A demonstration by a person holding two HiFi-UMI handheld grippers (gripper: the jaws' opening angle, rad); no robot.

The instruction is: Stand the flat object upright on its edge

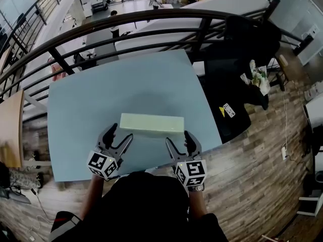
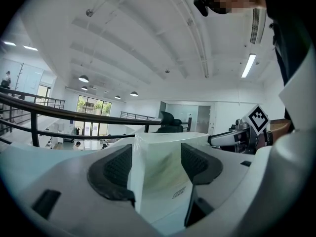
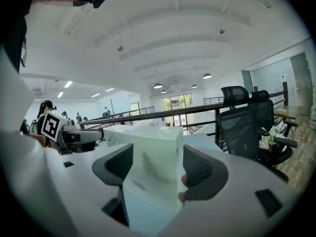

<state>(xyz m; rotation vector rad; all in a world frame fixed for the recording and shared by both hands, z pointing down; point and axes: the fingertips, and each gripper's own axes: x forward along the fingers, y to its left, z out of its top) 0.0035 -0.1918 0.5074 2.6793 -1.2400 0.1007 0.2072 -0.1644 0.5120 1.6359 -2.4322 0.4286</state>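
Pale blue desk [image 1: 126, 79] carries the flat box [image 1: 151, 123] near its front edge, each end pinched by the left claw [image 1: 121, 132] and right claw [image 1: 178, 136]; uneven tilting could let it slip or topple.

One pale box [image 1: 151, 123], one table [image 1: 101, 95], two claws: left claw [image 1: 121, 132], right claw [image 1: 177, 137].

The pale box [image 2: 158, 177] loses its lower end behind the left gripper [image 2: 157, 164] and, in the other view, the right gripper [image 3: 157, 167], so I can't see its footing on the table [image 1: 101, 95] there. Its small print [image 2: 178, 193] is too fine to read. The head view's bottom edge cuts off the person's forearms [image 1: 91, 198].
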